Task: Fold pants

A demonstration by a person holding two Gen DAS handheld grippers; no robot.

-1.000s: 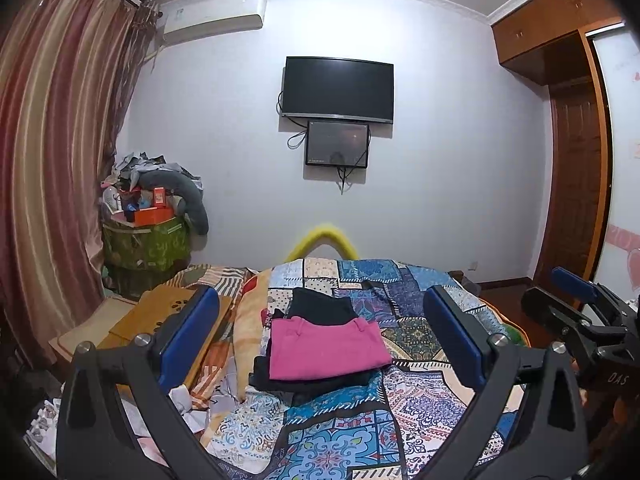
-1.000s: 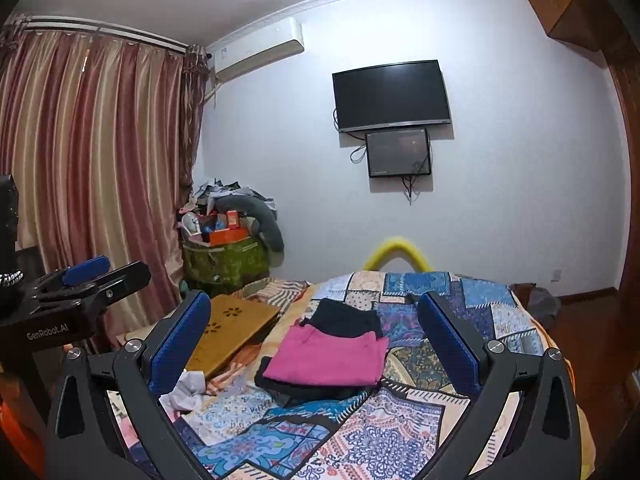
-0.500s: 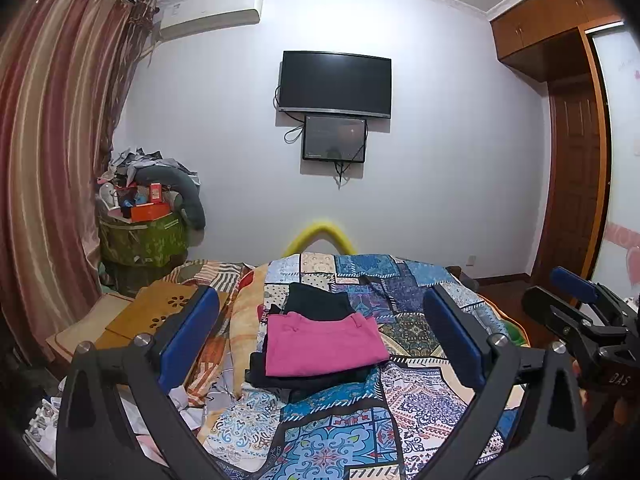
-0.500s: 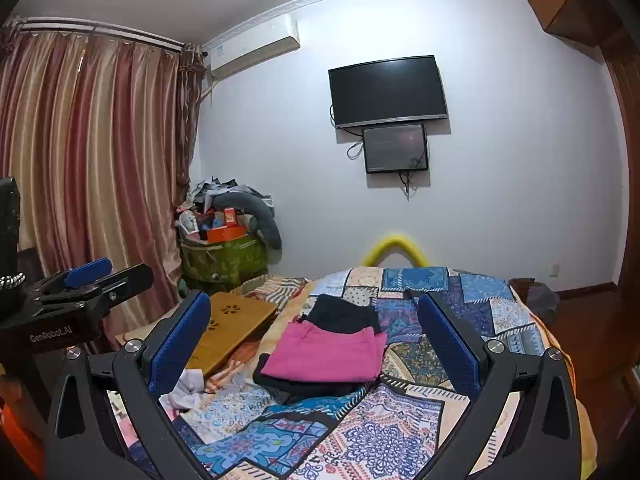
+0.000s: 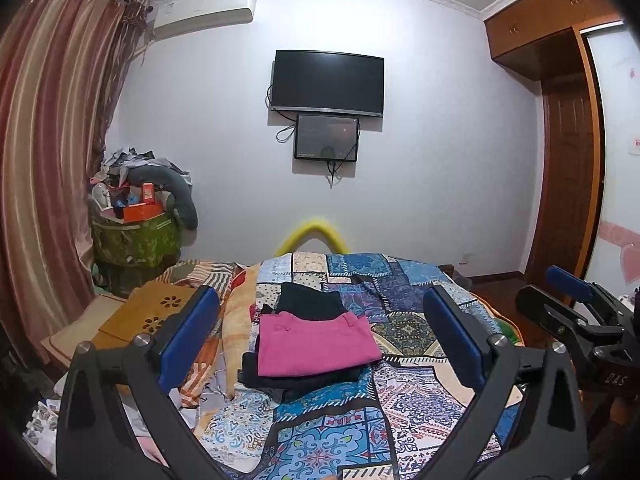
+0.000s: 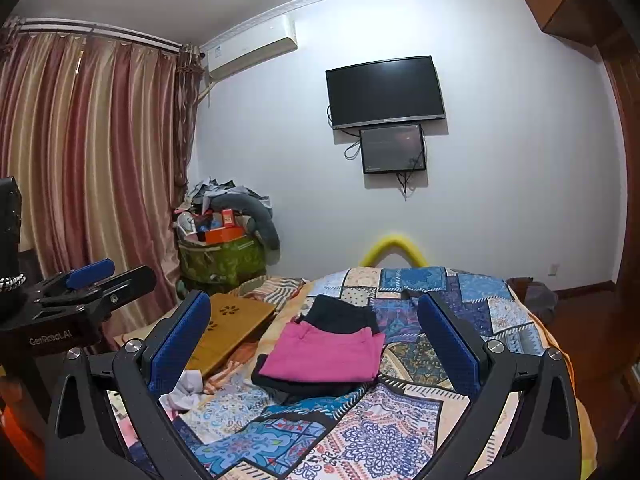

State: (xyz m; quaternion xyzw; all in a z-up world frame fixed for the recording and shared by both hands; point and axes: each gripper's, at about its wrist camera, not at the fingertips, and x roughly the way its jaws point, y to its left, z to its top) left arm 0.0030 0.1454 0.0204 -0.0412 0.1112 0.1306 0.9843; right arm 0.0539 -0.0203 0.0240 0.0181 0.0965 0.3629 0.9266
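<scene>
Folded pink pants (image 5: 316,346) lie on top of a folded dark garment (image 5: 308,304) in the middle of a bed with a patchwork quilt (image 5: 404,400). The same pink pants (image 6: 326,354) show in the right wrist view. My left gripper (image 5: 320,338) is open and empty, held above and short of the pile. My right gripper (image 6: 316,346) is open and empty too, at a similar distance. Each gripper shows at the edge of the other's view: the right one (image 5: 572,304), the left one (image 6: 92,280).
A wooden lap desk (image 5: 156,312) lies at the bed's left side. A green bin piled with clutter (image 5: 134,236) stands by the striped curtain (image 5: 44,168). A TV (image 5: 328,80) hangs on the far wall. A wooden wardrobe and door (image 5: 568,184) are at the right.
Both grippers have lifted and tilted slightly, so the bed and pile sit a little lower in the views. The clothes have not moved. Both jaws stay open.
</scene>
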